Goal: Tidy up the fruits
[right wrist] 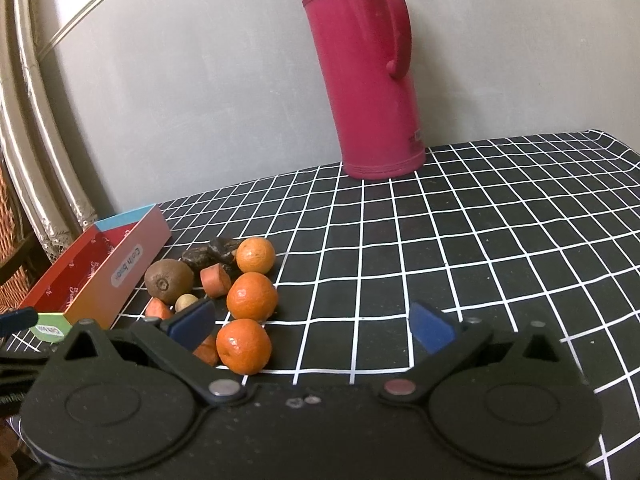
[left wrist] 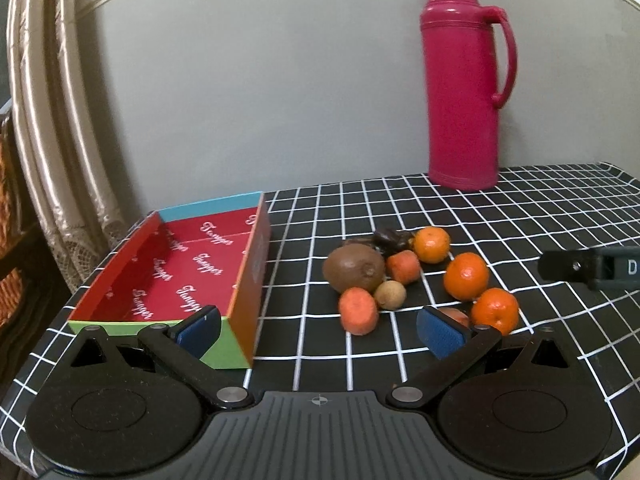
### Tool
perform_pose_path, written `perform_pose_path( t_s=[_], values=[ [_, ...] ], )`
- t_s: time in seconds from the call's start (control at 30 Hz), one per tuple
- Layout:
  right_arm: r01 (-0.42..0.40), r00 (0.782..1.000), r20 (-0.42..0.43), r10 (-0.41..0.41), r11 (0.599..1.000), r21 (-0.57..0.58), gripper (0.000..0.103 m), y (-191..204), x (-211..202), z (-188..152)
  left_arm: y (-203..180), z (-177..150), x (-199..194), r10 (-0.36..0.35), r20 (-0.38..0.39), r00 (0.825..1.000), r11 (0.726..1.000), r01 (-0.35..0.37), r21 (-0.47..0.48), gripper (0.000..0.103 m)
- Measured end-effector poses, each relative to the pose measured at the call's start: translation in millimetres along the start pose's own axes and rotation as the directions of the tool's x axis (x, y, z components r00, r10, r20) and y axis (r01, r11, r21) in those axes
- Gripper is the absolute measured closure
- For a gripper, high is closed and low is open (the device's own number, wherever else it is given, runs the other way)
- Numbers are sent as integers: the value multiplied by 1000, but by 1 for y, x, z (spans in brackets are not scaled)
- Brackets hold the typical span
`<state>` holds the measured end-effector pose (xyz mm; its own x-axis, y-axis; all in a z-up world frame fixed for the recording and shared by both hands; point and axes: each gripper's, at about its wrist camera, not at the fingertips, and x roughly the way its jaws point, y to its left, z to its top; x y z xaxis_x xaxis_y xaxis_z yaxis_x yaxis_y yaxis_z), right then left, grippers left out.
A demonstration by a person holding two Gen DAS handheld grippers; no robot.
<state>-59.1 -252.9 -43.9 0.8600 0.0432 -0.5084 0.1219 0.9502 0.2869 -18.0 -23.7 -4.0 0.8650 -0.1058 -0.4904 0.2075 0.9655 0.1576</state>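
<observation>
Both the left gripper (left wrist: 320, 330) and right gripper (right wrist: 312, 326) have fingers spread, empty, above the black grid-patterned counter (right wrist: 480, 240); three orange mandarins (left wrist: 467, 276) lie near the open red cardboard box (left wrist: 192, 264).

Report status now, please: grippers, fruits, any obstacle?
Left gripper open, right gripper open, both empty. Fruits loose beside empty box. Nothing in the way.

A pink thermos (left wrist: 464, 84) stands upright on the black checked tablecloth (left wrist: 520, 208) near the grey wall (left wrist: 240, 100).

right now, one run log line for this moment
stage: start | left gripper: open | right gripper: open | box: empty | fruits: on table
</observation>
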Motion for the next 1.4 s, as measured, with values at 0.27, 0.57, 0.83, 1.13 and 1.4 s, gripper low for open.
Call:
perform_pose_path(
  t_s=[0.27, 0.57, 0.83, 1.13, 1.4],
  values=[
    [13, 1000, 25, -14, 1000, 26, 0, -3, -8, 1, -20, -3, 1, -68, 36, 997, 997, 66, 43, 0],
    [16, 999, 43, -19, 998, 69, 0, -10, -14, 3, -41, -8, 17, -138, 6, 990, 988, 137, 72, 23],
    [-6, 998, 60, 0, 995, 95, 0, -13, -18, 5, -33, 0, 27, -99, 9, 995, 995, 99, 28, 24],
    [-43, 997, 66, 37, 995, 93, 0, -5, -16, 8, -18, 33, 67, -64, 10, 998, 998, 64, -5, 23],
    [-68, 997, 53, 64, 994, 89, 0, -3, -8, 11, -17, 27, 101, -57, -36, 998, 996, 54, -77, 36]
  ],
)
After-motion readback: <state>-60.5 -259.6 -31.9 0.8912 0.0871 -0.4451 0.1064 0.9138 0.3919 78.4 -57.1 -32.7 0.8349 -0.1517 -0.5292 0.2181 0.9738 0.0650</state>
